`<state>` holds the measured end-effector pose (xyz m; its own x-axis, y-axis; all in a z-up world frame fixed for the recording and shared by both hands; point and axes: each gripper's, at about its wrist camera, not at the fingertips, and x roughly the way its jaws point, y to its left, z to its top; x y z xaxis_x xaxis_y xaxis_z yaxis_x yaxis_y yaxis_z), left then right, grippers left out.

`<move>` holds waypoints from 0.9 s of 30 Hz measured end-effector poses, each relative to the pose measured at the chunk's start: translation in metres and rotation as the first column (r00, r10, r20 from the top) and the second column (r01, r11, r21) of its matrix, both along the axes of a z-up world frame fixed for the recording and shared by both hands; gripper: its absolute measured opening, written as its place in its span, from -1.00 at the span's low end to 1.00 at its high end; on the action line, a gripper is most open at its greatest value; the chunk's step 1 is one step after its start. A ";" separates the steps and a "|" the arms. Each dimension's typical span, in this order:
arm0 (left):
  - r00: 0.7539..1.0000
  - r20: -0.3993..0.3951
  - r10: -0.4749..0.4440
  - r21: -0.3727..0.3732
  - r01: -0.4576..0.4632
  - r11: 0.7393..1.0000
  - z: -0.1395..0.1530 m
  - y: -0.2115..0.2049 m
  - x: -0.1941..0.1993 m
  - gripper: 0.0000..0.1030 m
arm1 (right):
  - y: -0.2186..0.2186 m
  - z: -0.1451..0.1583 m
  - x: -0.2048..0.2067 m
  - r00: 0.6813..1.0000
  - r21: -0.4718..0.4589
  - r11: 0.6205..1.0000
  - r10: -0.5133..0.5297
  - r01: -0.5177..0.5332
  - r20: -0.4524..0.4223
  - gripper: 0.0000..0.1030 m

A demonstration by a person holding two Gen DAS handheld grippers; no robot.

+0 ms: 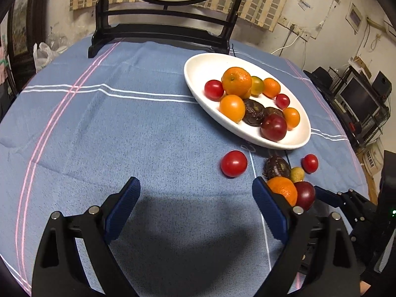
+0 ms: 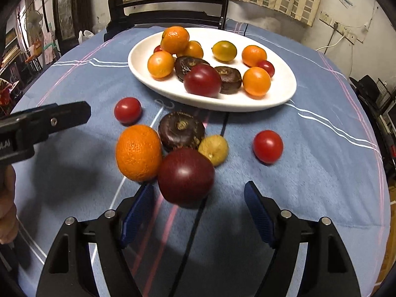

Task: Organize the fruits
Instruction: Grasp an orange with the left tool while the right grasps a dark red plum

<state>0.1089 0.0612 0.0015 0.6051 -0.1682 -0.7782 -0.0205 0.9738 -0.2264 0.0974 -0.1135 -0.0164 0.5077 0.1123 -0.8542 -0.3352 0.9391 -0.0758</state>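
A white oval plate (image 2: 279,99) (image 1: 198,64) holds several oranges, red tomatoes and dark brown fruits. On the blue cloth in front of it lie an orange (image 2: 138,152) (image 1: 284,189), a dark red plum (image 2: 185,174) (image 1: 305,194), a dark brown fruit (image 2: 182,130) (image 1: 277,167), a small yellow fruit (image 2: 214,149) (image 1: 297,174) and two red tomatoes (image 2: 127,110) (image 2: 267,146) (image 1: 233,163). My right gripper (image 2: 198,201) is open, its fingertips just short of the plum. My left gripper (image 1: 195,194) is open and empty, left of the loose fruit; its finger (image 2: 61,117) shows in the right wrist view.
A black wooden stand (image 1: 158,32) with a round panel sits at the table's far edge. A white plastic bag (image 1: 43,54) lies beyond the left edge. Shelves with electronics (image 1: 358,99) stand to the right of the table.
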 end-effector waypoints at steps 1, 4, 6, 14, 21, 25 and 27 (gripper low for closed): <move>1.000 -0.001 0.001 -0.005 -0.001 1.000 -0.001 0.001 0.000 0.74 | 0.002 0.000 0.000 1.000 0.000 1.000 0.004 -0.004 0.002 0.50; 1.000 -0.003 0.000 -0.001 0.000 1.000 -0.001 0.000 0.000 0.74 | 0.007 0.000 0.000 0.999 -0.012 1.000 0.013 -0.013 0.031 0.49; 1.000 -0.005 -0.005 0.007 0.005 1.000 -0.002 -0.002 0.000 0.74 | 0.009 0.000 -0.003 0.998 -0.001 1.000 0.020 -0.020 0.057 0.32; 1.000 -0.013 -0.028 0.012 0.028 1.000 -0.006 -0.008 0.000 0.74 | 0.013 0.003 -0.010 0.992 0.008 0.995 0.095 -0.096 0.082 -0.23; 0.998 0.011 -0.057 0.031 0.057 0.998 -0.005 -0.015 -0.002 0.74 | -0.017 0.015 -0.009 0.996 0.100 0.995 0.014 -0.023 0.093 -0.24; 0.995 0.034 -0.092 0.047 0.090 0.995 -0.001 -0.024 -0.008 0.74 | -0.040 0.015 0.000 0.995 0.156 0.986 -0.070 0.059 0.070 -0.23; 0.992 0.044 -0.120 0.068 0.117 0.991 0.000 -0.032 -0.011 0.74 | -0.044 0.015 0.003 0.993 0.153 0.985 -0.090 0.078 0.075 -0.23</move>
<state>0.0983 0.0291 0.0016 0.6210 -0.1904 -0.7603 0.1049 0.9815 -0.1601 0.1002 -0.1571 -0.0010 0.5881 0.1891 -0.7864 -0.2529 0.9665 0.0433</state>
